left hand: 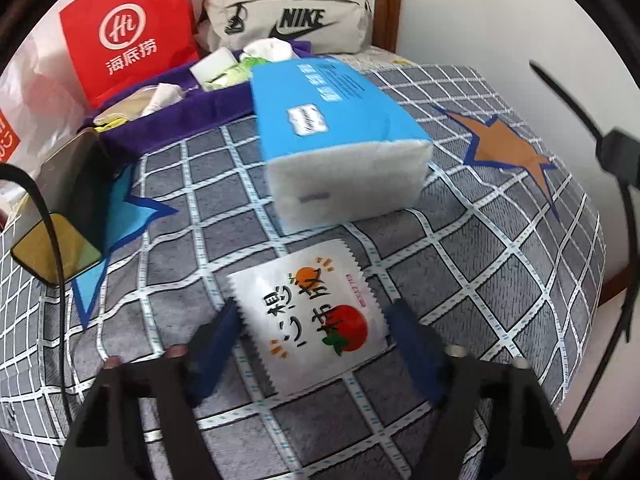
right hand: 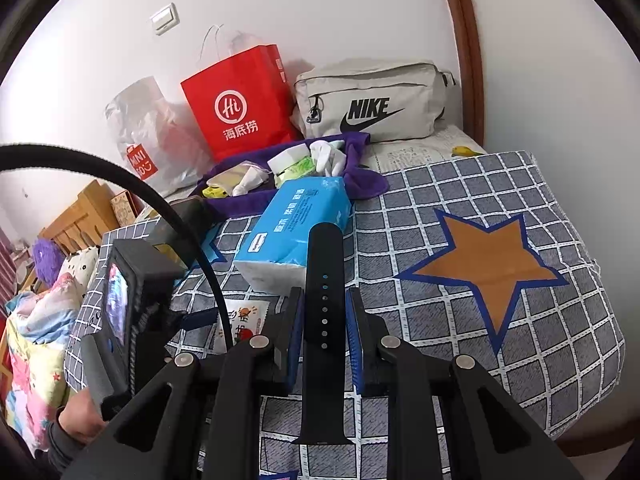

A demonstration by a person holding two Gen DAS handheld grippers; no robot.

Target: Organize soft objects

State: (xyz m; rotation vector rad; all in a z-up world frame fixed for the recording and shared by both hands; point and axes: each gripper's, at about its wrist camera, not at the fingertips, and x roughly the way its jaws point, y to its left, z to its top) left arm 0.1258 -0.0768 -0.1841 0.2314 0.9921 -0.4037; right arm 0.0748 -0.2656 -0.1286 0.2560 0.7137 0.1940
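A white sachet (left hand: pixel 312 320) printed with a tomato and an orange lies flat on the checked bedspread (left hand: pixel 500 280). My left gripper (left hand: pixel 313 309) points down at it, open, a blue pad close beside each side edge and the sachet unbent. A blue tissue pack (left hand: pixel 336 120) sits just beyond it. My right gripper (right hand: pixel 324 294) is shut on a black perforated watch strap (right hand: pixel 325 248), which sticks out past the fingertips and back under the gripper. The right wrist view also shows the tissue pack (right hand: pixel 296 224) and a corner of the sachet (right hand: pixel 240 320).
A purple cloth tray (left hand: pixel 208 106) holding white gloves and small packets stands behind the tissue pack. Behind it are a red paper bag (left hand: pixel 132 28) and a grey Nike bag (left hand: pixel 288 16). An orange star patch (right hand: pixel 488 264) marks the bedspread's right half. The bed's edge drops off at right.
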